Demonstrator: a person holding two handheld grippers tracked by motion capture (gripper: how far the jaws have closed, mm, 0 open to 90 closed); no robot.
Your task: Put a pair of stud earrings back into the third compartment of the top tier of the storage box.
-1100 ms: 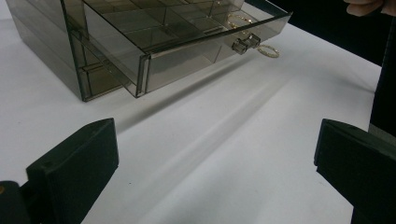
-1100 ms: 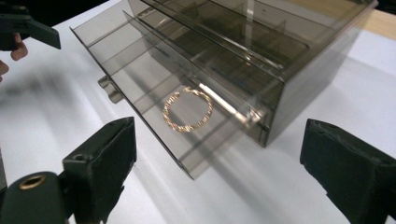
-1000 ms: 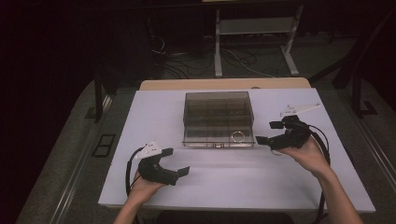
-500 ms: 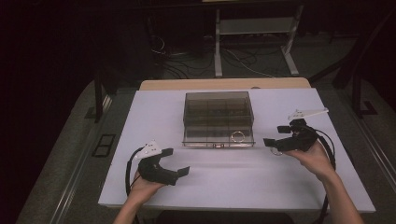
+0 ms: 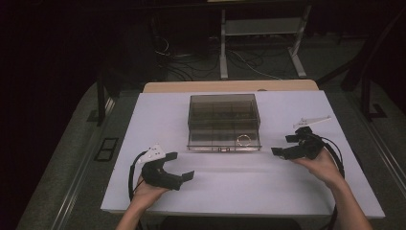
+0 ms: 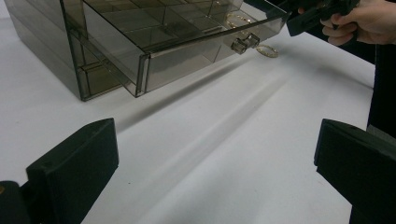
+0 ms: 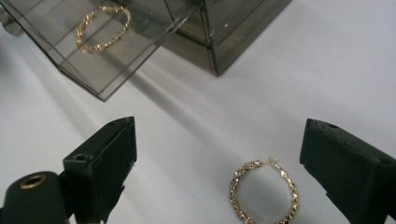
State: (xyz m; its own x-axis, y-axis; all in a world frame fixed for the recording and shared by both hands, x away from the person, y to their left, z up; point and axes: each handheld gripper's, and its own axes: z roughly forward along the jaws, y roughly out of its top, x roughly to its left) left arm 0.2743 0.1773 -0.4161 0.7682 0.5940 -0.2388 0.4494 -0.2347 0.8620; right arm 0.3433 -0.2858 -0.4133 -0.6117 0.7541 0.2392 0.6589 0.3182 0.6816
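Observation:
A smoked clear drawer box (image 5: 224, 115) stands at the middle of the white table (image 5: 230, 191). Its lowest drawer (image 7: 107, 60) is pulled out, and a gold hoop earring (image 5: 243, 140) (image 7: 103, 28) lies in it. A second gold hoop earring (image 7: 264, 191) (image 6: 267, 50) lies flat on the table right of the drawer's front. My right gripper (image 5: 282, 144) (image 7: 219, 140) hangs low over this hoop, open, with a jaw on either side and neither touching it. My left gripper (image 5: 181, 166) (image 6: 215, 144) rests at the front left, open and empty, facing the drawer's small handle (image 6: 245, 42).
A wooden board (image 5: 230, 86) lies along the table's far edge. Beyond it, a metal stand (image 5: 258, 48) and loose cables (image 5: 191, 67) are on the dark floor. Bare white tabletop lies between the two grippers and in front of the box.
My right gripper has sunk toward the table and drifted slightly nearer the front, jaws still wide. The left gripper and the drawer box have not moved.

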